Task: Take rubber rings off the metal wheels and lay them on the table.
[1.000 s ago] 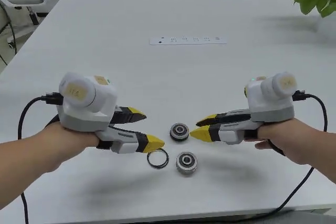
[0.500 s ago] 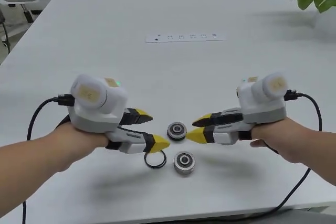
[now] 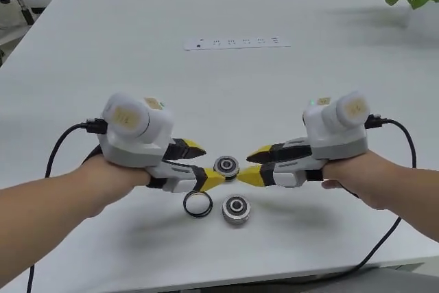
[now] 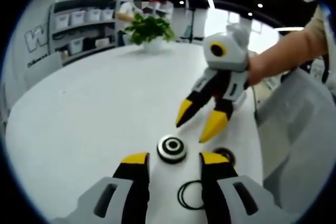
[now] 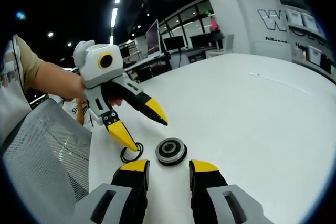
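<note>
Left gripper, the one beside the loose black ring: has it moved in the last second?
Yes. The left gripper has edged toward the farther wheel; the gap between them is narrower.

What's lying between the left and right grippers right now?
One metal wheel lies flat on the table between the left gripper and right gripper, plain in the head view. Both stand open.

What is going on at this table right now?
A person holds a two-jaw gripper in each hand over a white table. The left gripper and the right gripper are both open, hold nothing, and point at the far metal wheel, which sits between their tips. One rubber ring lies loose on the table beside the near metal wheel, just below the left gripper's lower tip.
</note>
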The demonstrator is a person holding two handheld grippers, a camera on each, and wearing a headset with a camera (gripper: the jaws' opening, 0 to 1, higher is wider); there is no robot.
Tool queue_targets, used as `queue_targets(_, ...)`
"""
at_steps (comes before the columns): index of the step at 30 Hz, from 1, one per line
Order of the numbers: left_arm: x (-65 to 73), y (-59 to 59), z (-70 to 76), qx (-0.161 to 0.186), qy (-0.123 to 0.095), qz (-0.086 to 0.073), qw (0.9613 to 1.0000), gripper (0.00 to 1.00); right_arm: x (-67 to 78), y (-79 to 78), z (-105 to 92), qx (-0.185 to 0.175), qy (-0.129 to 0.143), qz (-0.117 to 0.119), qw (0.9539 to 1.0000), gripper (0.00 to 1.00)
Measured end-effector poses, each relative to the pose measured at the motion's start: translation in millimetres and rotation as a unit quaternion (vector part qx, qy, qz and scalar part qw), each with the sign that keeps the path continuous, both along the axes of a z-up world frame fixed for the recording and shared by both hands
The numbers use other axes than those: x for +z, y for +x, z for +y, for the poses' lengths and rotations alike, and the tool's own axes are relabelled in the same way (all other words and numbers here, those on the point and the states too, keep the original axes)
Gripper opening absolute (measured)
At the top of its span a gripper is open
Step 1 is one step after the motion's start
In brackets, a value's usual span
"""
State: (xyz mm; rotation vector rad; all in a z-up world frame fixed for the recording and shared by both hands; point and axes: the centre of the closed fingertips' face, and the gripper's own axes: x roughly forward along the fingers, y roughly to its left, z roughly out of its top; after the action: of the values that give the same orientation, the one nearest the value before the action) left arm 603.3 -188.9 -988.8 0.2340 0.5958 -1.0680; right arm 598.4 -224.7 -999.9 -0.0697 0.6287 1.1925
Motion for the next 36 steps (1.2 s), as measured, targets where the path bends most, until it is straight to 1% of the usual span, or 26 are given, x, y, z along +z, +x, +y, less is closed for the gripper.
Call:
queue_targets(4,-2.8,0.9,-3.6,-0.005,0.006,-0.002,1.0000,0.36,-0.8,-0.2,-0.8,0.000,0.000,0.000,1.0000,0.28)
queue_targets(13,-6.8,5.6,-11.2,-0.020,0.011,-0.006,0.9997,0.27,-2.9,-1.4,-0.9,0.000,-0.001,0.002,1.0000,0.28)
queue_targets(18,-9.2,6.0,-14.8,-0.032,0.024,-0.011,0.9991,0.25,-3.1,-0.8,-1.5,-0.001,-0.002,0.002,1.0000,0.28)
queue_targets(26,-12.4,10.9,-18.2,-0.036,0.032,-0.016,0.9987,0.20,-4.7,-0.6,-1.9,-0.002,-0.002,0.001,1.0000,0.28)
queue_targets(28,-12.5,10.6,-19.2,-0.038,0.033,-0.018,0.9986,0.19,-4.8,-0.5,-1.9,-0.002,-0.002,0.001,1.0000,0.28)
queue_targets(32,-13.0,6.9,-22.1,-0.050,0.042,-0.028,0.9975,0.17,-4.7,0.3,-1.8,-0.003,-0.001,0.000,1.0000,0.28)
queue_targets(36,-12.4,6.5,-22.4,-0.041,0.041,-0.026,0.9980,0.16,-4.2,0.8,0.0,-0.002,-0.002,-0.002,1.0000,0.28)
